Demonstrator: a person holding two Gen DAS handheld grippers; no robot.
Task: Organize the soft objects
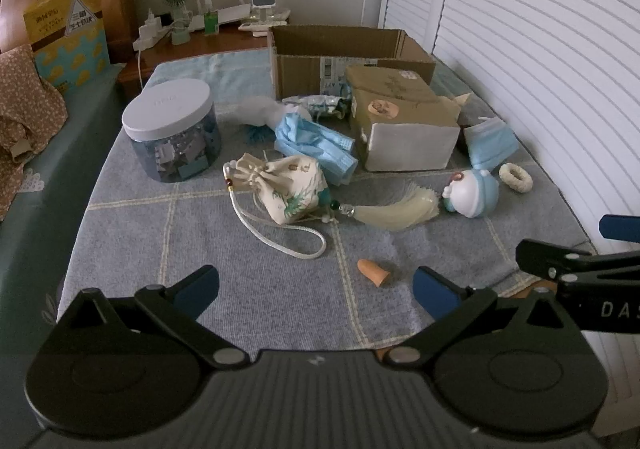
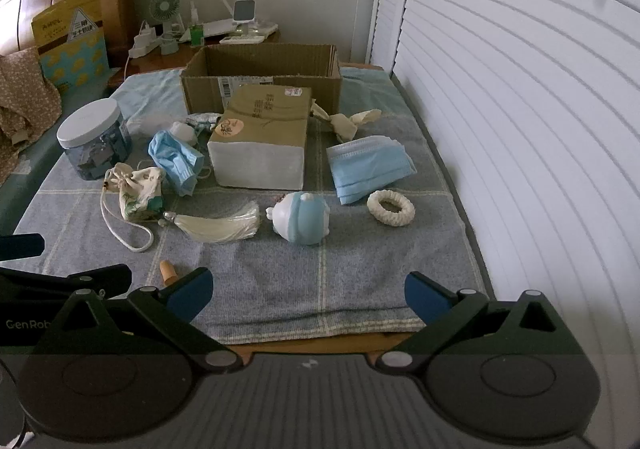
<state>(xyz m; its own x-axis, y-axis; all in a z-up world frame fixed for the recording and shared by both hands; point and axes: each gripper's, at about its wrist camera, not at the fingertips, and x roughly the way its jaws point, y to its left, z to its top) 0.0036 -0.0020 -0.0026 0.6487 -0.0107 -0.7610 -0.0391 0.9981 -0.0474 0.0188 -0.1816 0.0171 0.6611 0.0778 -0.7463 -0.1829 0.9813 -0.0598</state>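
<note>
Grey checked cloth (image 2: 280, 281) covers the table. Open carton (image 2: 262, 79) at the back, wrapped box (image 2: 260, 145) just in front. Jar (image 2: 94, 137) far left. Soft stuff spread mid-cloth: masks (image 2: 370, 167), pouch (image 2: 140, 191) w/ tassel (image 2: 220, 227), scrunchie (image 2: 391, 207). Left gripper (image 1: 316, 289) & right gripper (image 2: 307, 291) both jaws wide apart, nothing between, near cloth's front edge.

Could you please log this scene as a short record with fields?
surface: checked cloth
container: open carton, at the back
soft items: pouch, crumpled mask, flat mask, scrunchie
other items: jar, wrapped box, round toy, orange cap
left gripper: open, empty
right gripper: open, empty
</note>
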